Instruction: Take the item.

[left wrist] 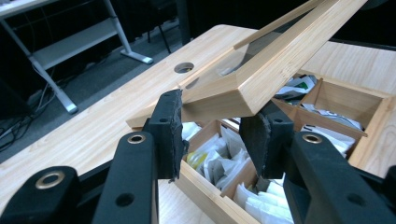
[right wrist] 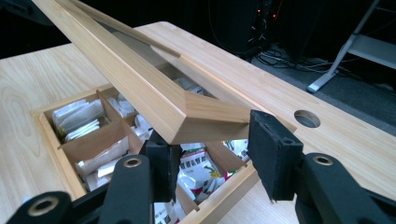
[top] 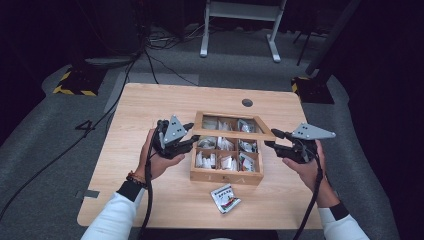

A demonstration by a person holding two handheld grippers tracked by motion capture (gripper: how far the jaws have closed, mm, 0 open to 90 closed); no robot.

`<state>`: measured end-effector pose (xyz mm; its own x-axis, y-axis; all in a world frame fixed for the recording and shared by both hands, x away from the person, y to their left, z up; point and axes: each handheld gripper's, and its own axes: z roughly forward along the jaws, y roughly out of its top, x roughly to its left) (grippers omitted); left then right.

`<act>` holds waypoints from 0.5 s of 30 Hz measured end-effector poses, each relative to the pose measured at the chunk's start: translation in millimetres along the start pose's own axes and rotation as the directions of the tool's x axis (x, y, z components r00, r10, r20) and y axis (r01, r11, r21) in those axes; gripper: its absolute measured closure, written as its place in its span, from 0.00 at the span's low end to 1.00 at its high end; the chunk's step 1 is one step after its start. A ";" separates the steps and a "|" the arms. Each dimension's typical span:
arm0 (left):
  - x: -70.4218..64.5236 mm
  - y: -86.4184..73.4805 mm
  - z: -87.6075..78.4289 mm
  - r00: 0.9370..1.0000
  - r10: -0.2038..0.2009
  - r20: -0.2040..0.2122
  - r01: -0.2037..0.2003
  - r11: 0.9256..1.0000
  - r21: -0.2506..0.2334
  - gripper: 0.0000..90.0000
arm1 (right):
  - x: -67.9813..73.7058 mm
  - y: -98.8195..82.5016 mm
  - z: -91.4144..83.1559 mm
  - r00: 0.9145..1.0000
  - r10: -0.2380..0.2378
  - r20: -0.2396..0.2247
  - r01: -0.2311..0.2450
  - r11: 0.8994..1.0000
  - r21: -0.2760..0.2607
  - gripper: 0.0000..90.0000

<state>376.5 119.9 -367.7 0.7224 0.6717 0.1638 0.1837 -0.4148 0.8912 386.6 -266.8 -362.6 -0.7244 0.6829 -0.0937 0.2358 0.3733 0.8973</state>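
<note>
Two hand-held grippers each clamp one lid corner; one sachet lies outside.

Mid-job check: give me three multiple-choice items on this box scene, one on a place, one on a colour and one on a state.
1. Where does the loose packet lie?
A. On the lid
B. On the table, in front of the box
C. Beside the table's hole

2. What colour are the gripper jaws?
A. Black
B. Silver
C. Yellow

3. How is the lid?
A. Shut flat on the box
B. Lying on the table
C. Raised and tilted over the box

Answers:
1 B: the packet lies on the table just before the front wall of the box.
2 A: both gripper views show black jaws.
3 C: the lid slants above the open compartments, with the left gripper and right gripper at its front corners.
</note>
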 end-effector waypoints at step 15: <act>-7.4 -14.7 -1.3 1.000 -0.004 0.019 0.004 1.000 0.016 0.65 | 12.8 -7.9 -7.4 0.999 -0.027 -0.023 0.028 0.999 0.024 0.55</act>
<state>367.6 121.9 -381.5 0.7342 0.6616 0.1521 0.1969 -0.4219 0.8850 370.7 -265.7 -367.7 -0.7451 0.6581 -0.1080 0.2312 0.4069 0.8837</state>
